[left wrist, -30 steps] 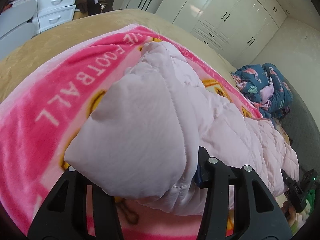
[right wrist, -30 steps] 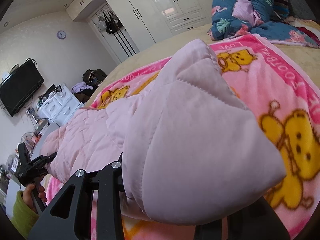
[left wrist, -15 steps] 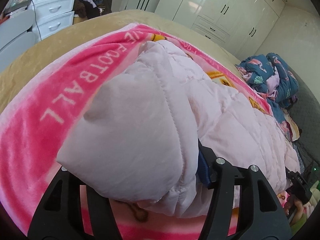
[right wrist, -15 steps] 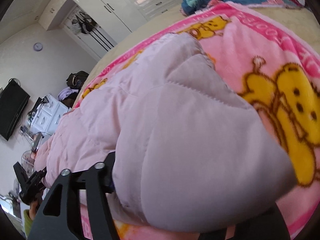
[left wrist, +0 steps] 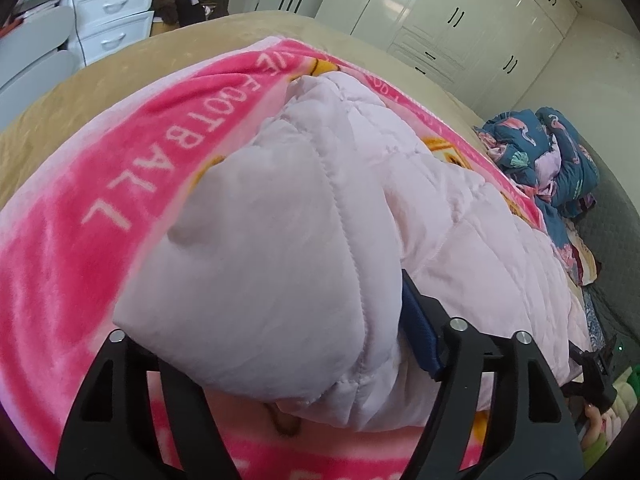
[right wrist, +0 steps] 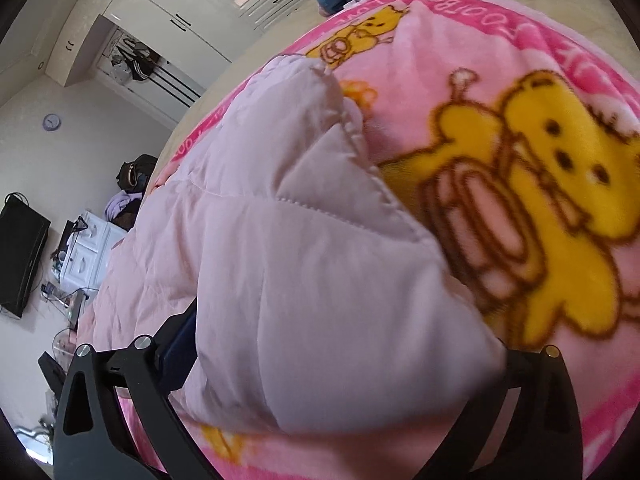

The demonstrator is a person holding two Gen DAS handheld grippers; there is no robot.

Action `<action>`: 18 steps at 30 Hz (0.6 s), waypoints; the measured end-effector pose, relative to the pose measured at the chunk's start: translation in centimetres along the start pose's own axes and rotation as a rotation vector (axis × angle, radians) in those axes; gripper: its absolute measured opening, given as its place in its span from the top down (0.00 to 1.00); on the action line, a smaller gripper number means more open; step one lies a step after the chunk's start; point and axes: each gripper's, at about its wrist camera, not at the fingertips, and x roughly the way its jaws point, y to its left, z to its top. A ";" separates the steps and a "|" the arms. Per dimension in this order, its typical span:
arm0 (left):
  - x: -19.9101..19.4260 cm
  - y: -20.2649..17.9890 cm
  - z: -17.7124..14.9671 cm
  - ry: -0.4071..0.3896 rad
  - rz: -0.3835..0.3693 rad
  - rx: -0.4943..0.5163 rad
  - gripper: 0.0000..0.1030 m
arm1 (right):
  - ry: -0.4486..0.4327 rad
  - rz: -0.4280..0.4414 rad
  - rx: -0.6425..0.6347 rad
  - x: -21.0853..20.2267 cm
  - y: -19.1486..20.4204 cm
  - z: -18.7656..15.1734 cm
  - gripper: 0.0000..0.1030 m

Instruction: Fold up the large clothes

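A pale pink quilted jacket (left wrist: 460, 216) lies stretched across a pink cartoon blanket (left wrist: 80, 248) on the bed. One folded end of the jacket (left wrist: 272, 280) bulges between the fingers of my left gripper (left wrist: 280, 320). Its jaws are opening, and the blue pad (left wrist: 420, 328) stands bare beside the cloth. The jacket's other end (right wrist: 320, 300) rests on the blanket (right wrist: 560, 200) between the jaws of my right gripper (right wrist: 344, 340). These are also opening and stand very wide, clear of the cloth. The fingertips of both are hidden under fabric.
A blue flamingo-print bedding pile (left wrist: 548, 152) sits at the far side of the bed. White wardrobes (left wrist: 440, 20) line the wall and a white drawer chest (left wrist: 112, 12) stands at the left. A hand holds the right gripper (left wrist: 596, 368) at the bed's edge.
Both pairs of jaws have spread apart and let go of the jacket's ends. The right gripper sank and rolled, and its end of the jacket settled on the blanket.
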 end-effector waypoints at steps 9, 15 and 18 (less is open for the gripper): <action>-1.3 0.3 -0.6 0.003 0.039 0.011 0.09 | -0.019 -0.024 0.001 -2.7 -0.2 -0.4 0.04; -4.7 0.5 -0.9 -0.065 0.080 0.011 0.09 | -0.107 -0.075 -0.028 -7.1 0.1 -0.4 0.04; -7.2 -0.3 -1.3 -0.127 0.087 0.038 0.09 | -0.195 -0.111 -0.097 -10.1 1.2 -0.3 0.04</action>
